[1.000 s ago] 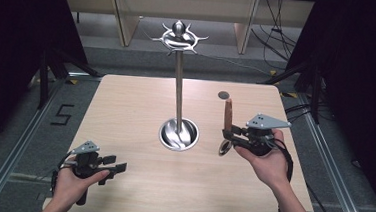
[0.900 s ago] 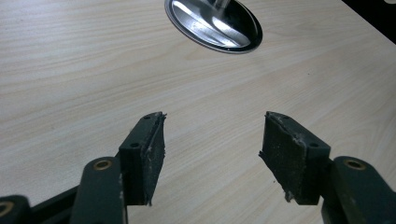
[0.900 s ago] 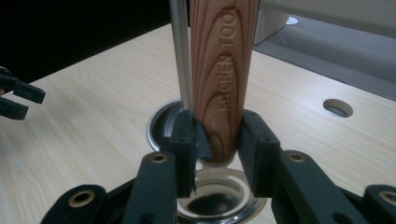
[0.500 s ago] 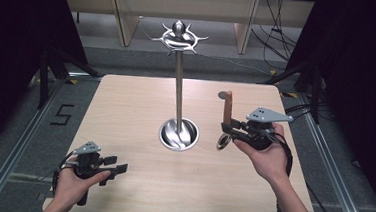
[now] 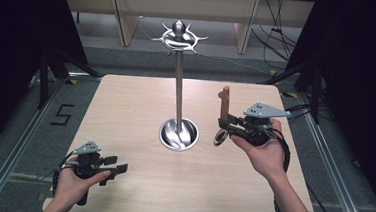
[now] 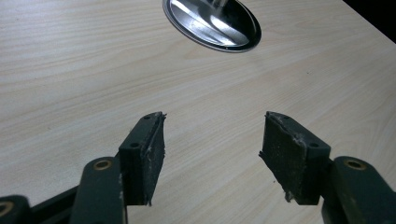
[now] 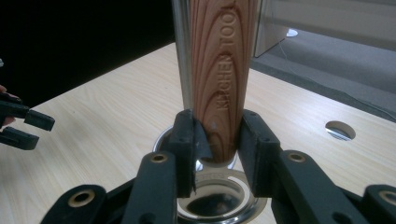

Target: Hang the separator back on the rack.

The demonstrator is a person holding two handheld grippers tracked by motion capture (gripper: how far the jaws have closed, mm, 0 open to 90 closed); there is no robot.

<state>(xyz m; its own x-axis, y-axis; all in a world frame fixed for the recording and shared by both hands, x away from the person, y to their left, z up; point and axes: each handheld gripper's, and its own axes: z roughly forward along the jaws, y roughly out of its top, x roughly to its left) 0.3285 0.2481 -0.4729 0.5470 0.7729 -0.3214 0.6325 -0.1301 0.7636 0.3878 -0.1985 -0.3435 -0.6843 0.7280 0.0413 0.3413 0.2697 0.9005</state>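
Wooden and upright, the handle of the kitchen tool (image 7: 219, 79) stands squarely between the two black jaws of the right gripper (image 7: 218, 140), which are pinched against its lower end from either side. The grain runs lengthwise up the handle, and the words stamped into it read upward from the jaws (KITCHEN TOOL, as far as the letters show). Just below the pinch, nearer the gripper's body, the tool's shiny metal end with a round hole in it sits between the jaw arms. In the high view the same handle (image 5: 225, 102) rises straight above the right gripper (image 5: 225, 124), and the metal ring hangs beneath the jaws, clear of the wooden table (image 5: 126, 106).

Directly beyond the held handle, as the right gripper looks, is the thin steel pole of the stand (image 5: 179, 93); its round mirrored base (image 5: 178, 134) lies near the jaws, on their far side and lower. The stand's spiked hook crown (image 5: 179, 35) is well above the handle's top.

Across the table, the left gripper (image 5: 114, 164) rests low near the table's near edge, well apart from the tool. Its jaws (image 6: 212, 149) are spread with bare tabletop between the pads, pointing toward the stand's base (image 6: 212, 25).
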